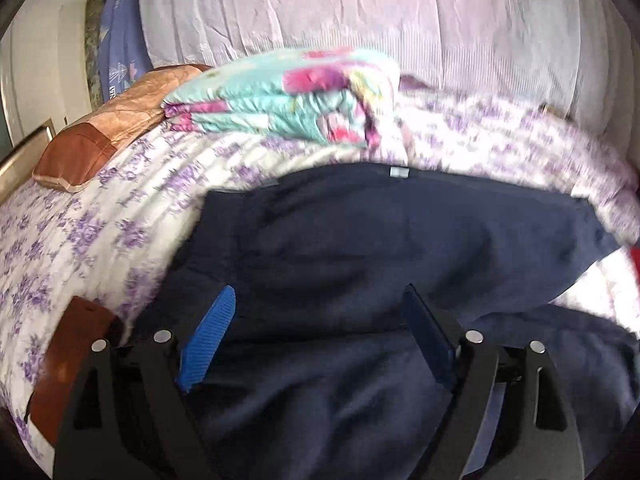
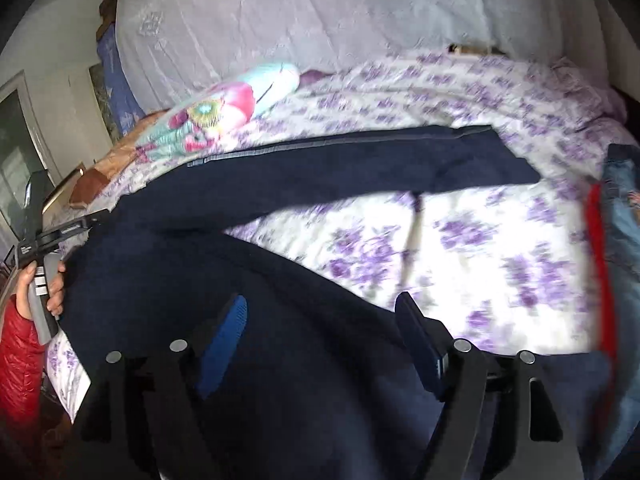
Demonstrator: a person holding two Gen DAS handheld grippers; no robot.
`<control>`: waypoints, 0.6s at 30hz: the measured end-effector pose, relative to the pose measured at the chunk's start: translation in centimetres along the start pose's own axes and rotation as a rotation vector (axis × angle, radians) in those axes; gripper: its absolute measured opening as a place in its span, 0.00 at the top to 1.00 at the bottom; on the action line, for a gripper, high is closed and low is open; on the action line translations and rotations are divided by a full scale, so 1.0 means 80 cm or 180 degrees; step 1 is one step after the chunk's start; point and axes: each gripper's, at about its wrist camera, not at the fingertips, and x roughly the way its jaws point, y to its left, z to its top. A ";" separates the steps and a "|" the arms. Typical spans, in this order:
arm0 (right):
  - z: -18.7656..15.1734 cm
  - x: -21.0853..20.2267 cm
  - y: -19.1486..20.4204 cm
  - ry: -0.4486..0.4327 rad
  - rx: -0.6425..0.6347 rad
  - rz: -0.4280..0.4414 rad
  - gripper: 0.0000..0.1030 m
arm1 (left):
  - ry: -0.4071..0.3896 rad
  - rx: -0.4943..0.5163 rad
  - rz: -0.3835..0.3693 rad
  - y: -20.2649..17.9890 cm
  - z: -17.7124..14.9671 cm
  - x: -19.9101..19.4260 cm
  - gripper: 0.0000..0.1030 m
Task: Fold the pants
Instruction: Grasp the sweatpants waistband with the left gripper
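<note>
Dark navy pants (image 1: pixel 360 248) lie spread on a bed with a purple-flowered cover (image 1: pixel 80 232). In the left wrist view the waistband with a small white label (image 1: pixel 399 172) is at the far edge. My left gripper (image 1: pixel 320 300) is open just above the pants fabric, blue pads apart. In the right wrist view the pants (image 2: pixel 240 264) run from the waist on the left, with one leg stretched to the right (image 2: pixel 440 164). My right gripper (image 2: pixel 320 308) is open over the nearer leg. The left gripper's handle, held by a hand (image 2: pixel 40 276), shows at the left.
A folded turquoise-and-pink blanket (image 1: pixel 288 100) lies beyond the pants. A brown pillow (image 1: pixel 100 132) is at the left. A pale lilac cloth (image 1: pixel 360 12) covers the back. Red and denim clothes (image 2: pixel 616 216) lie at the bed's right edge.
</note>
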 end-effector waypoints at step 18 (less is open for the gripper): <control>-0.019 0.049 0.019 0.0266 -0.0273 -0.0054 0.03 | -0.0463 0.0372 0.0380 -0.047 0.042 -0.019 0.05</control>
